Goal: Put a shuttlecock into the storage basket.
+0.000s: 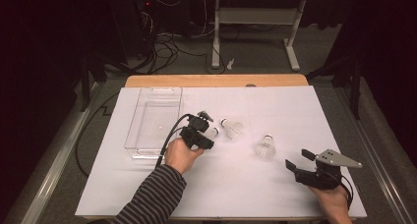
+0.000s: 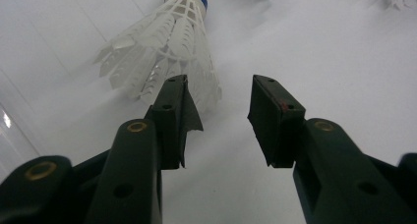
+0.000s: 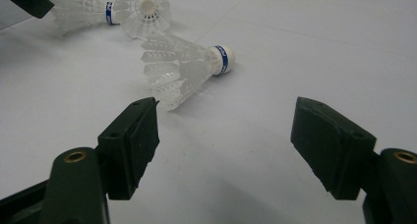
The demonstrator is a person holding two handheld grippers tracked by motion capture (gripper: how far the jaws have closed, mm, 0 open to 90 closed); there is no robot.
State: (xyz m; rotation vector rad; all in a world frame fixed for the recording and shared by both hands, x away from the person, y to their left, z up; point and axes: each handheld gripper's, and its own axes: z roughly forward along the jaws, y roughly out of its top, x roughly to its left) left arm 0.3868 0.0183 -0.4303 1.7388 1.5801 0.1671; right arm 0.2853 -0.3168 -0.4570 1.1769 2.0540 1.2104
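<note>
I am at a white-covered table (image 1: 275,184) with a gripper in each hand. Three white shuttlecocks lie near its middle, and a clear tray (image 1: 153,121) sits to the left.

My left gripper (image 1: 210,135) is at the near shuttle (image 2: 164,52), which lies on its side just right of the tray. In the left gripper view my jaws are half spread and not gripping. The left pad (image 2: 173,117) is alongside the feather skirt, and the shuttle sits off to the left of the gap rather than inside it. Its blue-banded cork points away from me.

To do this well, I judge I should shift the gripper left until the skirt is centred between the pads, then close gently. The skirt looks light and springy and could skid or crush under a hard squeeze.

My right gripper (image 1: 301,161) hovers near the table's right front, jaws wide apart, holding nothing. In the right gripper view a shuttle (image 3: 184,67) lies ahead of it, with the other two farther off.

The tray's wall is close on my left, so there is little room on that side. The middle shuttle (image 1: 232,128) lies near, on the right. Open sheet stretches toward me and toward the far wooden edge (image 1: 216,80).
</note>
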